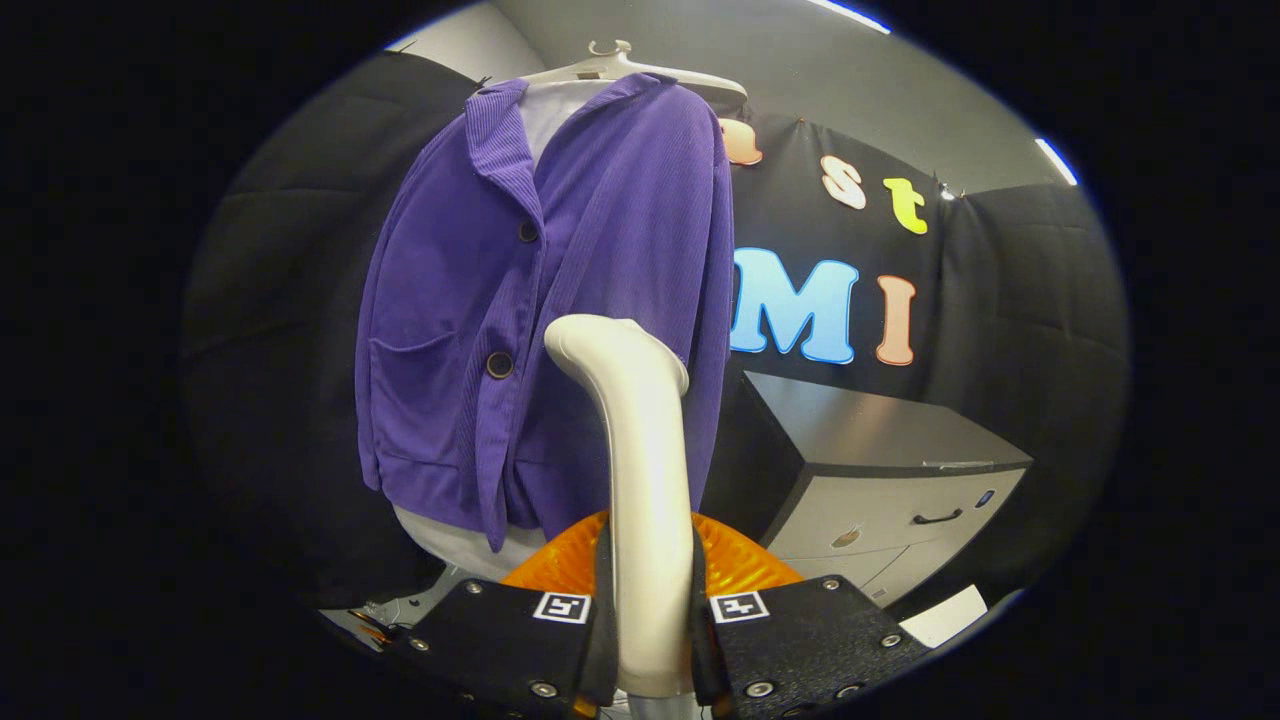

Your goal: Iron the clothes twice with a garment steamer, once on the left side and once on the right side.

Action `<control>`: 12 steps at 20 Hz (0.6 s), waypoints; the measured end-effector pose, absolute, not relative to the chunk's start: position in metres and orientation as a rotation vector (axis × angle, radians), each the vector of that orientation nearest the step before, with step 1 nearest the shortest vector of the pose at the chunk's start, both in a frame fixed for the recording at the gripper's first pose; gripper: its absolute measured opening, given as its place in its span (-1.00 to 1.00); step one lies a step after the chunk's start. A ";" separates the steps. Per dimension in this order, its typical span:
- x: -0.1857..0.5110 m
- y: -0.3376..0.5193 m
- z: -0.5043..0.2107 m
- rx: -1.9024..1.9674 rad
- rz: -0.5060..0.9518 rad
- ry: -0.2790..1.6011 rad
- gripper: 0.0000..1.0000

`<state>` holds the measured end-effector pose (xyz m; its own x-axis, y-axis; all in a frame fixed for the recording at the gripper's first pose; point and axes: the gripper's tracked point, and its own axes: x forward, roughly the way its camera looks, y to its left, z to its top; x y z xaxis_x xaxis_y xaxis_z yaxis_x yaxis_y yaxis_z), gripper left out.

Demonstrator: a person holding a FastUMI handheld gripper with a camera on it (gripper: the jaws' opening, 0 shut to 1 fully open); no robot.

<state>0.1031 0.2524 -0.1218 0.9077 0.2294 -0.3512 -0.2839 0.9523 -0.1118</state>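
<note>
Black cloth is draping the booth behind a purple jacket point(545, 310), which is hanging on a white hanger point(620, 66) with its buttons done up. Right of the jacket, a grey cabinet point(880, 470) is standing against the cloth. The gripper point(648, 620) is clenching the steamer point(640, 480) by its pale handle, both fingers pressing its sides, the head pointing at the jacket's right half.

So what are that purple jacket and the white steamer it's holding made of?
The purple jacket looks like corduroy: fine ribs run down it, matte. The steamer, gripped between the gripper fingers, seems to be smooth plastic with a soft sheen.
</note>
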 end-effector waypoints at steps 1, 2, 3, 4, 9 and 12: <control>0.100 0.252 -0.127 -0.163 0.269 0.350 -0.42; 0.097 0.254 -0.133 -0.173 0.275 0.363 -0.42; 0.094 0.255 -0.139 -0.181 0.286 0.382 -0.42; 0.091 0.255 -0.149 -0.185 0.299 0.405 -0.42; 0.075 0.253 -0.170 -0.167 0.344 0.498 -0.41; 0.067 0.252 -0.147 -0.176 0.365 0.485 -0.41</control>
